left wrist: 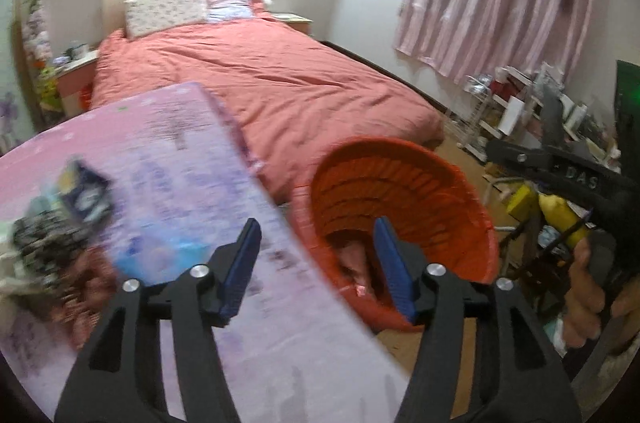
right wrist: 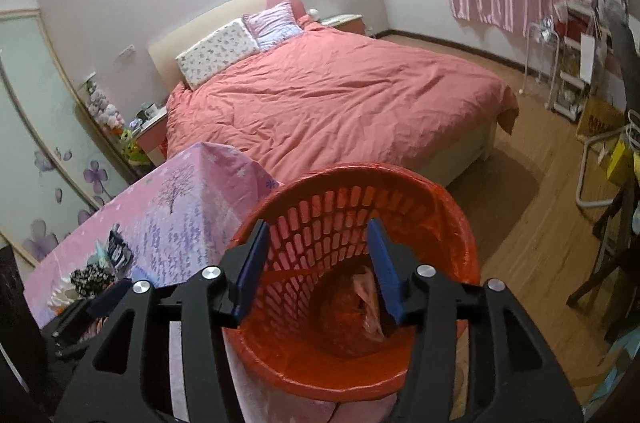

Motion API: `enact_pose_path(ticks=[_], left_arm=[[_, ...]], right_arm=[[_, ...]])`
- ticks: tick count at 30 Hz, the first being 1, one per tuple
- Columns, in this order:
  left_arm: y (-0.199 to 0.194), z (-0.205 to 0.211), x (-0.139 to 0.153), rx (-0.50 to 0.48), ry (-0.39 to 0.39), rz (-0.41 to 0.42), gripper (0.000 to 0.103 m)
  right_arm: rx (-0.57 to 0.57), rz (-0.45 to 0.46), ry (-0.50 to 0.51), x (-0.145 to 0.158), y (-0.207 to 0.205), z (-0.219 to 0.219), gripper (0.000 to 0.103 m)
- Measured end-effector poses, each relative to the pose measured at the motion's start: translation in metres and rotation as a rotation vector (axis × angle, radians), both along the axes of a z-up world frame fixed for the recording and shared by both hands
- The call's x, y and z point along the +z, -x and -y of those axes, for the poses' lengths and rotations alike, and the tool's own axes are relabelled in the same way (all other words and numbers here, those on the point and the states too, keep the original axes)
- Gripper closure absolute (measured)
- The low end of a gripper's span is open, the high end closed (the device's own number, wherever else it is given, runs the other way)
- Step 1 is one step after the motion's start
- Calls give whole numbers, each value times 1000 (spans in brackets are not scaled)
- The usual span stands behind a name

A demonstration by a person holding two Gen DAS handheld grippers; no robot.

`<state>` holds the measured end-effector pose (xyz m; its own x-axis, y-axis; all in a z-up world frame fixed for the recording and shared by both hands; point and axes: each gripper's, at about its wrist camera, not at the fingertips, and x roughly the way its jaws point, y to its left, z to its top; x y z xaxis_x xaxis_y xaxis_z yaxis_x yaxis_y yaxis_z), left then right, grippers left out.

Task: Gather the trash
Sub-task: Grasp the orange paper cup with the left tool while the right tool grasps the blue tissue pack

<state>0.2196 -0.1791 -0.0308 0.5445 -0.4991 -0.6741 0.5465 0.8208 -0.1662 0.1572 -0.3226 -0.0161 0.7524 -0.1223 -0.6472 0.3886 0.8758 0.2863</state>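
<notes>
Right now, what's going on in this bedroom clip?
A person with a gripper in each hand is collecting trash. The right gripper hangs open over the red wastebasket, nothing between its fingers; a pinkish wrapper lies at the bottom. The left gripper, also open and empty, points at the edge of the pink-clothed table, where a few blurred items remain.

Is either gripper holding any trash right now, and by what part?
Nothing held: left gripper and right gripper have open, empty jaws above the red basket.
</notes>
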Motion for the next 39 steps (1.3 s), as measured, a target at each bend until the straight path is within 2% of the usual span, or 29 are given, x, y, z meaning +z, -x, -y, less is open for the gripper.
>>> enact_pose_path(ticks=[6,10,14,18,21,26,31,34,39], left_arm=[[9,-91,7,182,-45,63,31],[10,-151,4,309,-82,74,27],[2,-221,-8,456,-106,39,23],[-9,-271,-22,553,-114,-12,21],[-17,-296,-30,585,-100,-52,21],[-33,-305,-43,576,-122,-91,20],[-47,-316,-52,604,-128,-117,20],[-49,-337,-55,641,-131,-113,20],[-49,-373,-51,710,-144,-106,20]], right_arm=[[101,13,68,4,-11,-52,43],[210,-5,92,-8,-27,-98,38],[318,-45,114,-29,-47,-146,32],[415,-112,167,-54,-72,-188,23],[446,-166,196,-67,-87,-205,20],[449,-214,234,-75,-104,-207,19],[451,-241,199,-81,-112,-206,22],[453,-233,199,-78,-108,-210,29],[505,-219,141,-73,-93,-219,30]])
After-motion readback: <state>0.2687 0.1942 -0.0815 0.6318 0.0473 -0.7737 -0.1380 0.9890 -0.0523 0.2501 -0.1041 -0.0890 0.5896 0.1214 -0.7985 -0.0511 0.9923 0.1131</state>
